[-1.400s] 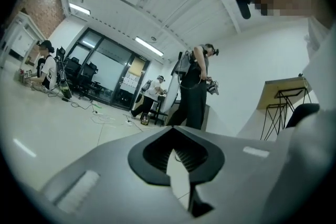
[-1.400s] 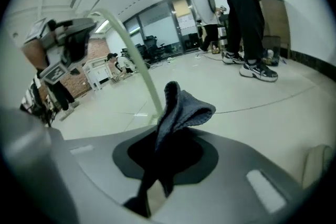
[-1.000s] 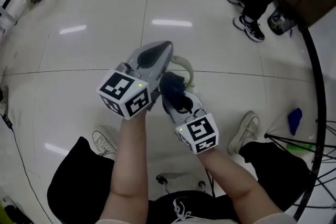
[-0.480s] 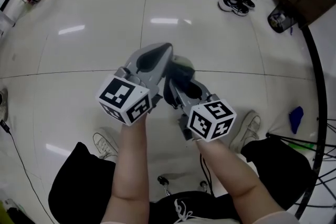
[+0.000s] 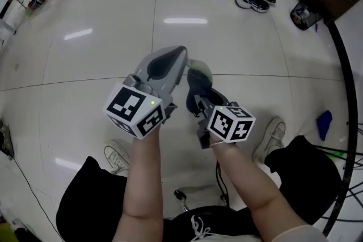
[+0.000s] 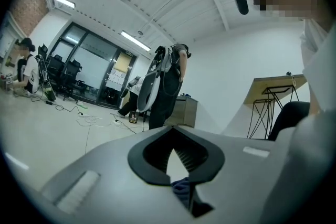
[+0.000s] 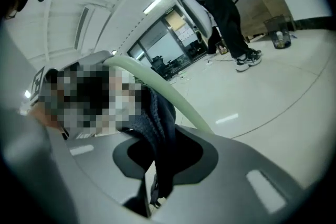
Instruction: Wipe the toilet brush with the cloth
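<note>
Bystander's shoes [image 5: 253,1] drew together; left gripper [image 5: 173,55] partly hides toilet brush [image 5: 202,71]

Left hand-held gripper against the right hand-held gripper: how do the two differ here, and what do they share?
The right hand-held gripper is shut on the dark blue cloth, next to the pale green toilet brush handle; the left hand-held gripper has its jaw tips together with no cloth clamped. In the head view the left hand-held gripper reaches farther forward than the right. Both are grey and carry black-and-white marker cubes.
</note>
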